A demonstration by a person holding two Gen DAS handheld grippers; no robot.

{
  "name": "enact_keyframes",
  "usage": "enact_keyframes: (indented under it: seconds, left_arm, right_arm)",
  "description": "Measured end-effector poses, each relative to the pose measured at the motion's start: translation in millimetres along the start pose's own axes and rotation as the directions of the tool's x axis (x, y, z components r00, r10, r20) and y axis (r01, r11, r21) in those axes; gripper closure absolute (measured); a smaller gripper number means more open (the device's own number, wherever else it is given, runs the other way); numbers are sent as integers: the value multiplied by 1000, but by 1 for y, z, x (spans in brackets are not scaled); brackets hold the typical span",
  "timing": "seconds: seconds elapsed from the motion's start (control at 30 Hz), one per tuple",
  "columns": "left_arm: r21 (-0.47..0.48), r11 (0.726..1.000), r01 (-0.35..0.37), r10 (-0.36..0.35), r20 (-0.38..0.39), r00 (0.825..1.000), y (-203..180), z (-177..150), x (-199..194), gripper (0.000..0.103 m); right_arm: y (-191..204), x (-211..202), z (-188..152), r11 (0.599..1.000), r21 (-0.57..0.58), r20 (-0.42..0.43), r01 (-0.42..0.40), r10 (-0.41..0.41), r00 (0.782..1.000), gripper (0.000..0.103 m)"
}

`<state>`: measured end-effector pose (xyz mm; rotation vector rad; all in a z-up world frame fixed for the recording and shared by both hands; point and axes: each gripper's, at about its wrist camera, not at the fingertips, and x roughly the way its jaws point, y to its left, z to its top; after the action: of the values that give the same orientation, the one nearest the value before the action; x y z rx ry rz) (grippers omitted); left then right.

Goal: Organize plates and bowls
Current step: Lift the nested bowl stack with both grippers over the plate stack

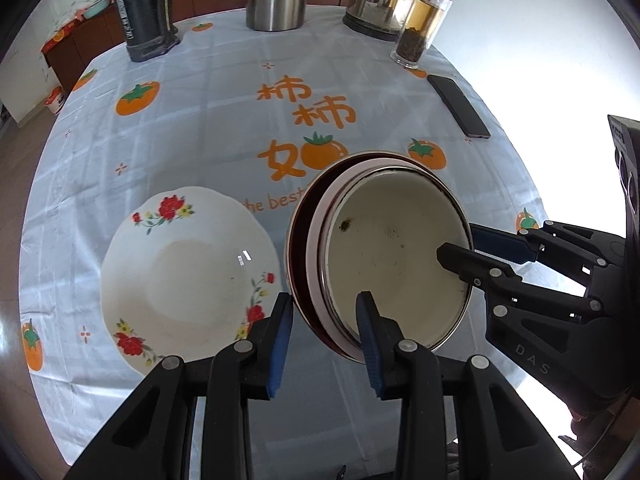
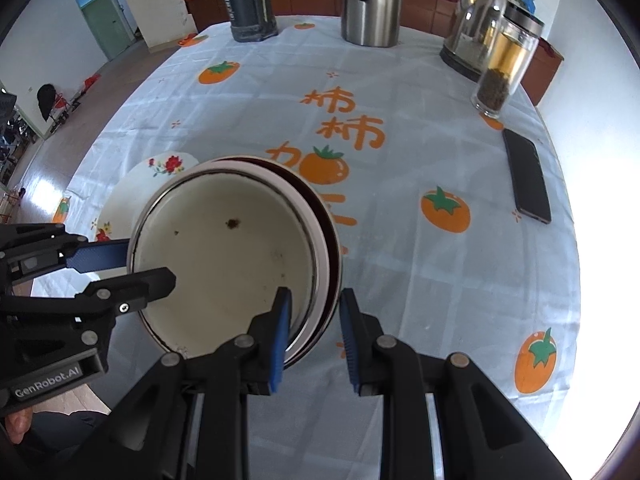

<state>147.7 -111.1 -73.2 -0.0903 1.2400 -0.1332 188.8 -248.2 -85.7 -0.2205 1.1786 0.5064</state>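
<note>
We see a table [image 1: 192, 92] under a pale cloth printed with orange persimmons, Chinese characters and the English words "the best". On it, the bowls are nested already: a cream bowl [image 1: 396, 256] sits inside a pinkish one, inside a dark red one, the stack tilted. The flowered plate [image 1: 180, 276] lies just beside it, apart, so we judge stacking partly done, with the plate not yet joined to the bowls.

Both tongs grip the stack's rim from opposite sides. Our left gripper [image 1: 324, 336] straddles the near rim, jaws part-open around the walls; our right gripper [image 2: 314, 336] does the same, one finger inside the cream bowl, one outside.

The gripper bodies read "GenRobot.AI" and "DAS".
</note>
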Motion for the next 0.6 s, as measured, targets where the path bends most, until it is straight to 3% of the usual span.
enact_keyframes:
  seconds: [0.6]
  left_arm:
    - [-102, 994, -37, 41, 34, 999, 57, -12, -26, 68]
  right_arm:
    - [59, 7, 25, 994, -105, 3, -41, 41, 999, 79]
